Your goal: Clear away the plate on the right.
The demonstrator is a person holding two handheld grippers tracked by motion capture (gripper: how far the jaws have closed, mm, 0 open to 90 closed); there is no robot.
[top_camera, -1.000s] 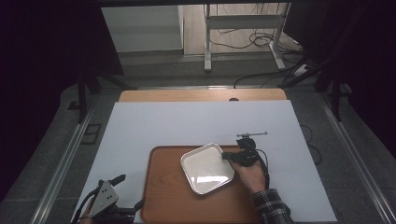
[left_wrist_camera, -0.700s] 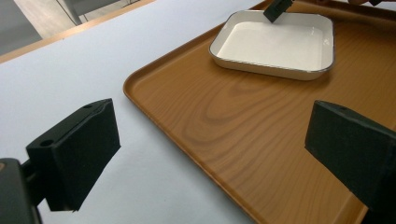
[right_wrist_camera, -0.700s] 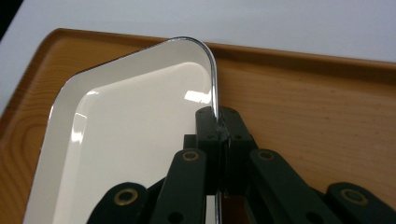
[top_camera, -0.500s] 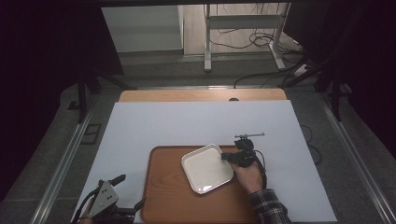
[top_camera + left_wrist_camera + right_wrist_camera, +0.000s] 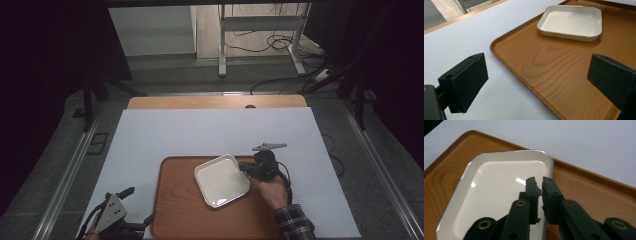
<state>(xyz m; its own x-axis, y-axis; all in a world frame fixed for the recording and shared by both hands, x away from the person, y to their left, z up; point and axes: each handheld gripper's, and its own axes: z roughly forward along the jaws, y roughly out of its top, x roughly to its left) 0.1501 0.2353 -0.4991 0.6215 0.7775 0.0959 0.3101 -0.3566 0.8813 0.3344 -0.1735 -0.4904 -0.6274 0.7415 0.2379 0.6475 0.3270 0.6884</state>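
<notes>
Looking down from the high view, you are keeping the white dish (image 5: 221,180) on the wooden tray (image 5: 182,215), toward the tray's far right part, with one corner turned toward the far edge. Your right claw (image 5: 246,169) is sitting at the dish's right rim, clenched on it, with your right hand (image 5: 270,189) behind it over the tray's right edge. Your left claw (image 5: 140,207) is resting at the near left corner of the white surface (image 5: 210,132), just beside the tray's left rim, and its jaws are standing released with nothing between them.

Moving to the left gripper view, you are holding the left claw (image 5: 536,75) wide apart, one jaw over the white surface (image 5: 461,37) and the other over the tray (image 5: 554,70). The dish (image 5: 571,23) is lying farther off on the tray, empty, well apart from these jaws.

Turning to the right gripper view, you are pinching the dish's (image 5: 496,192) rim in the right claw (image 5: 541,187): one jaw is sitting inside the dish, the other outside over the tray (image 5: 586,187), the pads nearly meeting on the thin wall. These jaws have just been closing further on that rim.
</notes>
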